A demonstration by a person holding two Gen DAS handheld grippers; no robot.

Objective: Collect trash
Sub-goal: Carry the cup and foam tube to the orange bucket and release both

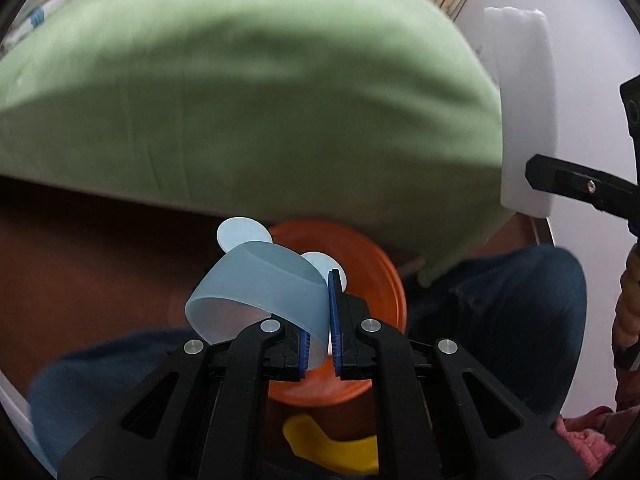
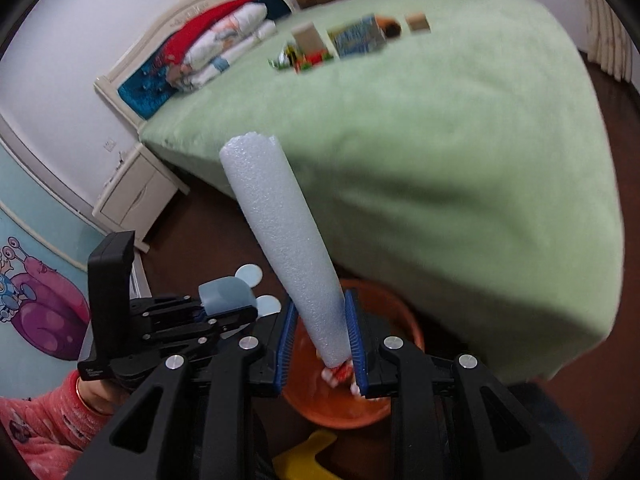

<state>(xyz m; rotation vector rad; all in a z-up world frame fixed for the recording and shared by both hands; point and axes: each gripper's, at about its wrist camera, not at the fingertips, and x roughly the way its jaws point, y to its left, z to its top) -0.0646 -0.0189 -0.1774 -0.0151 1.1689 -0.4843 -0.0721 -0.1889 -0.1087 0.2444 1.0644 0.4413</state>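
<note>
My left gripper [image 1: 319,320] is shut on the wall of a pale blue plastic cup with round ears [image 1: 256,288], held tilted above an orange bin [image 1: 380,280]. The cup [image 2: 226,294] and left gripper also show at the left of the right wrist view. My right gripper [image 2: 320,340] is shut on a white foam sheet [image 2: 280,248] rolled into a tube that sticks up and away, over the same orange bin [image 2: 400,320]. A red and white scrap [image 2: 340,374] lies in the bin below the foam. In the left wrist view the foam [image 1: 524,112] stands at the right.
A bed with a green cover [image 2: 440,140] fills the space behind the bin, with boxes and toys [image 2: 344,40] on it. A yellow object [image 1: 332,444] lies on the dark floor in front of the bin. A white nightstand [image 2: 136,196] stands by the wall.
</note>
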